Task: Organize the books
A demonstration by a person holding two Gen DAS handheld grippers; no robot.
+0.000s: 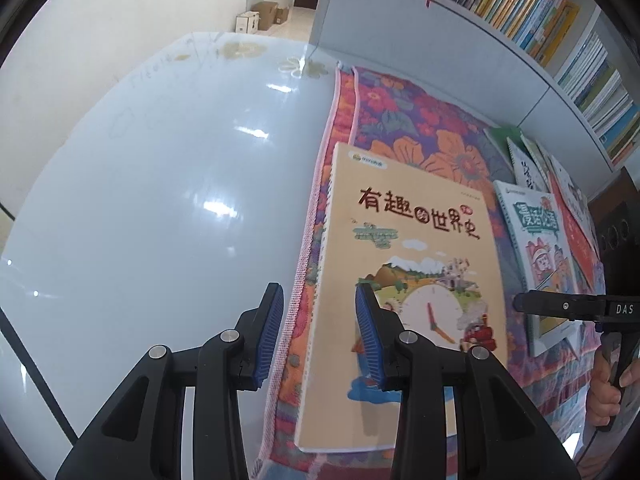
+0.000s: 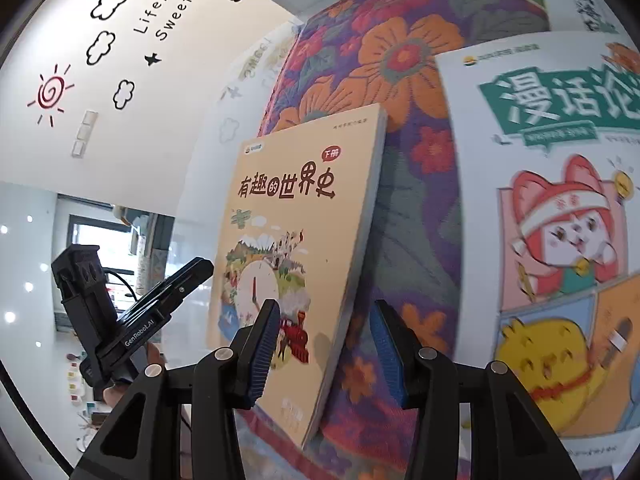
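A tan book with a clock picture (image 1: 404,280) lies on a floral cloth (image 1: 404,120). My left gripper (image 1: 318,336) is open above the book's left edge, one finger over the cloth's edge, the other over the cover. The same tan book (image 2: 296,248) shows in the right wrist view. My right gripper (image 2: 324,352) is open, its jaws on either side of the book's right edge near the lower corner. A white book with a green title (image 2: 560,220) lies to the right; it also shows in the left wrist view (image 1: 538,252). More books (image 1: 532,156) lie behind.
A glossy white table (image 1: 160,200) spreads left of the cloth. A white bookshelf (image 1: 460,40) with several upright books stands at the back right. Cardboard boxes (image 1: 260,16) sit by the far wall. The left device (image 2: 120,312) shows at the left of the right wrist view.
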